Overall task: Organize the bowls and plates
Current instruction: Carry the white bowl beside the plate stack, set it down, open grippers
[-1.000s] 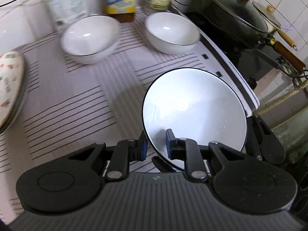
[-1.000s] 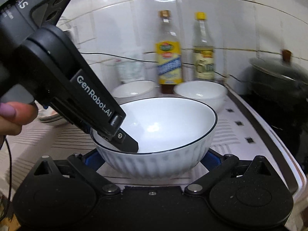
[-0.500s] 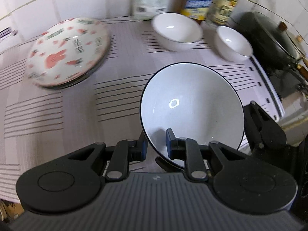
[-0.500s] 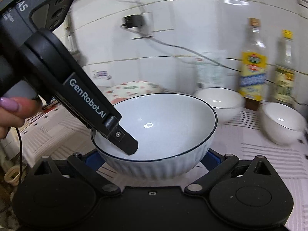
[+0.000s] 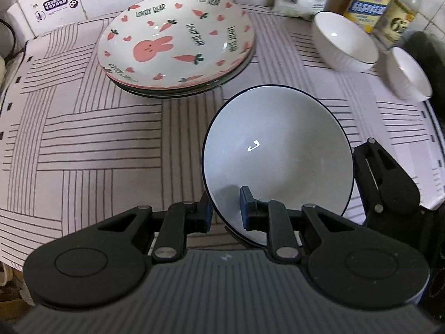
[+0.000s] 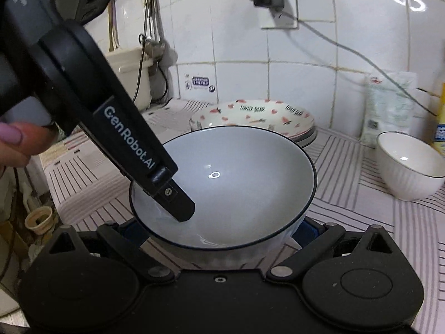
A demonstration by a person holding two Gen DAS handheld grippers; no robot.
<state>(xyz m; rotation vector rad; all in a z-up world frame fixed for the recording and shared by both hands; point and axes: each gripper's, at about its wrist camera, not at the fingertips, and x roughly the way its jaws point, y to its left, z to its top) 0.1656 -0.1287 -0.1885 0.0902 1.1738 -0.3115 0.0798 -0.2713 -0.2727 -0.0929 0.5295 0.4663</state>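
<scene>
Fingers of the left gripper (image 5: 225, 212) pinch the near rim of the large bowl (image 5: 278, 150), one blue pad outside the wall and one inside, so the jaws stand narrow with only the rim between them. In the right wrist view the right gripper (image 6: 219, 229) cradles the same bowl from the other side: its fingers (image 6: 306, 228) spread wide around the ribbed outer wall, blue pads against it. The bowl is white inside with a dark line around its rim, and it sits between the two grippers above the striped mat covering the bench (image 5: 97, 144). Beyond it lies a stack of plates (image 5: 178, 41), the top one printed with a pink rabbit, carrots and hearts. Two smaller white bowls (image 5: 343, 44) stand to the right of the stack, near the bottles (image 5: 370, 0) at the tiled wall. A person's thumb (image 6: 16, 139) shows on the left gripper's handle.
</scene>
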